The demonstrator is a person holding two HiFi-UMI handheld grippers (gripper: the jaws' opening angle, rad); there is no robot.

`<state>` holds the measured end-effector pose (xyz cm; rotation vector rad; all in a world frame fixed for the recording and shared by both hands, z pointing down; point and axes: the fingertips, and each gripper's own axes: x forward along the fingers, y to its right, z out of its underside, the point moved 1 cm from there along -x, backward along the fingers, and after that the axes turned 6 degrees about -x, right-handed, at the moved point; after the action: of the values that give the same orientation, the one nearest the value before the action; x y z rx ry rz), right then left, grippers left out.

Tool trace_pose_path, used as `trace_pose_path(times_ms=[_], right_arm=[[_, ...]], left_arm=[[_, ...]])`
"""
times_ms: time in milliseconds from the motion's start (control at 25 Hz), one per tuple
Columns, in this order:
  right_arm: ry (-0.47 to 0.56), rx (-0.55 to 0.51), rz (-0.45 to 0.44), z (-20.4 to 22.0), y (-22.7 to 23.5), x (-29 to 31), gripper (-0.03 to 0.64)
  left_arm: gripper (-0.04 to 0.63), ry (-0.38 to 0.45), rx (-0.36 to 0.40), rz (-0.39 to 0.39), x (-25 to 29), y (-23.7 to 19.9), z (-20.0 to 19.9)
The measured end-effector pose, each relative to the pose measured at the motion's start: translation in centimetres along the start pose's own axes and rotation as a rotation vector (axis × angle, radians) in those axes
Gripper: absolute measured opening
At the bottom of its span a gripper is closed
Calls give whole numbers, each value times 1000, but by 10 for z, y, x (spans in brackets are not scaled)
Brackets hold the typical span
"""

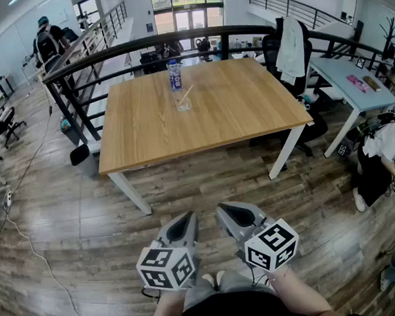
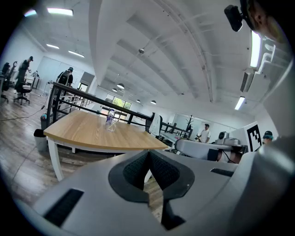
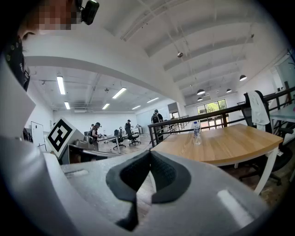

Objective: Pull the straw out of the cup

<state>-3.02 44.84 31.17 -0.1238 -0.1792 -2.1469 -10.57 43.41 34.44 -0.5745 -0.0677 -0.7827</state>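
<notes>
Large open office with a wood-plank floor [image 1: 71, 221] and a black railing [image 1: 138, 45] at the back. At 12 o'clock in the head view, a pale wooden surface [image 1: 241, 108], well apart from both grippers. Near its far edge, a clear cup [image 1: 182, 104] with a straw [image 1: 187, 93] leaning out toward 1 o'clock. Just behind the cup, a water bottle [image 1: 174, 74] with a blue label.

At 6 o'clock, low in the head view, the left gripper [image 1: 187, 219] and right gripper [image 1: 225, 209] side by side, each with a marker cube [image 1: 168, 266] at the rear. Fingers [image 2: 134, 171] of the left gripper pressed together at the tips, nothing between them. Right gripper's likewise closed and empty.

In the gripper views, cup and bottle small and distant: toward 10 o'clock from the left fingertips, toward 2 o'clock from the right.

Judged to be the approach step, with no contact made and the straw still in the cup. Next move likely: stepping up to the surface, parting one pair of fingers, pinching the straw above the rim, then lifting along its lean. Light cup probably prone to tipping if dragged sideways.
</notes>
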Motion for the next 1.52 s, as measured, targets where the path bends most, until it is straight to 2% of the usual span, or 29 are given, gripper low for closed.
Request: trace_pose_path(times_ms=[320,480,960,1240,1520], right_arm=[[17,30,13,5,6,-3,-2],[42,71,-10,4,12,-5,-2],[-6,79,-39,29,44,-15,-2],[-11,102,-24,40,68,9,-2],[-14,83,-27,23,106,76,-2]], left_arm=[[21,-5,-17,-8,3,-6,8],[21,-2,-30,3,9,-3,9],[21,-13,-49,-18,42,13,28],[21,-28,-69,-23,66,-11,29],[21,-27,-95,-11,118,-58,-9]])
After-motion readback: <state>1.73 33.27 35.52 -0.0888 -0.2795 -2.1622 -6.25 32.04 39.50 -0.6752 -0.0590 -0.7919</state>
